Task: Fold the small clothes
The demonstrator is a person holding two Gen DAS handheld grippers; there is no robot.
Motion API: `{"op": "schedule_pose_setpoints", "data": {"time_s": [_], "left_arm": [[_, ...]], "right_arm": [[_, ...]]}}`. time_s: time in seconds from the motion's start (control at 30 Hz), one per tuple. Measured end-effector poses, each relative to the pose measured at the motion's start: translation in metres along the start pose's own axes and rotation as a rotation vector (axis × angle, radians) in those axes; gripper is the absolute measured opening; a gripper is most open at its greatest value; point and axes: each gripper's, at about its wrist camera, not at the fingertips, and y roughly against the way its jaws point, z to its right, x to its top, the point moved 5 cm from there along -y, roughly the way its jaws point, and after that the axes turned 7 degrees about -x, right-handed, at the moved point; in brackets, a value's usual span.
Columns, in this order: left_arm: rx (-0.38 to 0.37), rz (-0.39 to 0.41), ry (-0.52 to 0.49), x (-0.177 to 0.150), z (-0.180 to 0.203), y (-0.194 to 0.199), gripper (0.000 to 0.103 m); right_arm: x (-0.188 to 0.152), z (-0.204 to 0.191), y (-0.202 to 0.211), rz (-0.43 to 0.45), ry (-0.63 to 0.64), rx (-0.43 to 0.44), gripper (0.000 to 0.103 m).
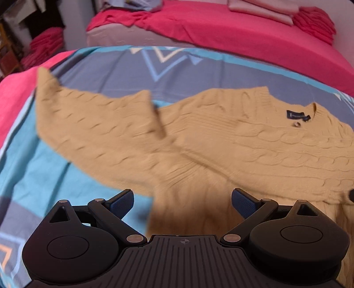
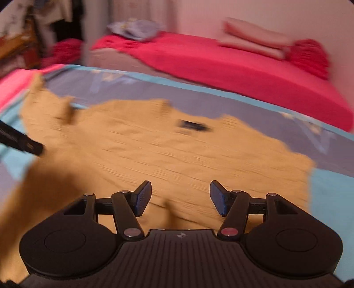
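Observation:
A tan cable-knit sweater (image 1: 199, 141) lies spread on a blue and teal patterned sheet (image 1: 124, 71). Its collar with a dark label (image 1: 297, 115) is at the right, and one sleeve (image 1: 88, 115) stretches to the left. My left gripper (image 1: 182, 199) is open and empty, just above the sweater's near edge. In the right wrist view the sweater (image 2: 154, 150) is blurred by motion. My right gripper (image 2: 180, 197) is open and empty above the sweater's near part. The tip of the left gripper (image 2: 24, 143) shows at that view's left edge.
A bed with a red cover (image 1: 221, 28) stands behind the sheet, with pink pillows (image 1: 265, 8) and a red folded blanket (image 1: 314, 22) at its right end. A red pile (image 1: 44, 46) and dark clutter are at the far left.

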Motion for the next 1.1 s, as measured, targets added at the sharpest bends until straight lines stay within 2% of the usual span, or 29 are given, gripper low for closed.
{"op": "schedule_pose_setpoints", "data": {"time_s": [0.07,0.13,0.17,0.23,0.27,0.33,0.37,0.43,0.53,0.63,0.7,0.77,0.8,0.83,0.9,1.0,1.03,1.1], "left_arm": [[-0.007,-0.009,-0.022,0.007,0.012,-0.017,0.103],[0.004,-0.034,-0.048,0.011,0.021,-0.036,0.103],[0.013,-0.048,-0.061,0.011,0.024,-0.045,0.103],[0.038,-0.076,-0.085,0.012,0.027,-0.059,0.103],[0.052,-0.087,-0.092,0.011,0.026,-0.065,0.103],[0.051,-0.099,-0.086,0.010,0.023,-0.070,0.103],[0.043,-0.098,-0.079,0.010,0.022,-0.071,0.103],[0.038,-0.101,-0.081,0.010,0.020,-0.071,0.103],[0.046,-0.102,-0.093,0.012,0.020,-0.072,0.103],[0.048,-0.100,-0.089,0.012,0.019,-0.073,0.103],[0.050,-0.095,-0.090,0.011,0.020,-0.074,0.103],[0.051,-0.090,-0.099,0.010,0.020,-0.074,0.103],[0.050,-0.087,-0.103,0.010,0.022,-0.074,0.103],[0.049,-0.087,-0.103,0.011,0.022,-0.073,0.103],[0.046,-0.088,-0.099,0.013,0.020,-0.074,0.103],[0.047,-0.073,-0.088,0.017,0.019,-0.074,0.103],[0.047,-0.070,-0.082,0.018,0.019,-0.075,0.103],[0.049,-0.070,-0.065,0.022,0.018,-0.080,0.103]], "right_arm": [[-0.015,0.021,-0.013,-0.014,0.045,-0.129,0.064],[-0.028,0.040,-0.027,-0.046,0.058,-0.172,0.066],[-0.033,0.051,-0.034,-0.068,0.046,-0.203,0.065],[-0.035,0.080,-0.035,-0.079,-0.069,-0.246,0.065],[-0.034,0.093,-0.033,-0.090,-0.150,-0.235,0.066],[-0.033,0.108,-0.025,-0.111,-0.249,-0.139,0.068],[-0.032,0.110,-0.020,-0.118,-0.252,-0.078,0.069],[-0.026,0.115,-0.012,-0.092,-0.245,-0.018,0.069],[-0.004,0.125,-0.014,-0.056,-0.263,-0.012,0.070],[0.019,0.130,-0.041,-0.056,-0.280,-0.051,0.070],[0.028,0.131,-0.068,-0.083,-0.300,-0.065,0.070],[0.031,0.132,-0.095,-0.156,-0.337,-0.070,0.069],[0.029,0.131,-0.109,-0.209,-0.360,-0.067,0.064],[0.027,0.131,-0.120,-0.253,-0.386,-0.053,0.055],[0.030,0.134,-0.125,-0.229,-0.429,-0.038,0.021],[0.042,0.147,-0.110,-0.111,-0.488,-0.036,0.016],[0.042,0.151,-0.113,-0.103,-0.499,-0.040,0.016],[0.033,0.150,-0.129,-0.167,-0.482,-0.048,0.017]]}}
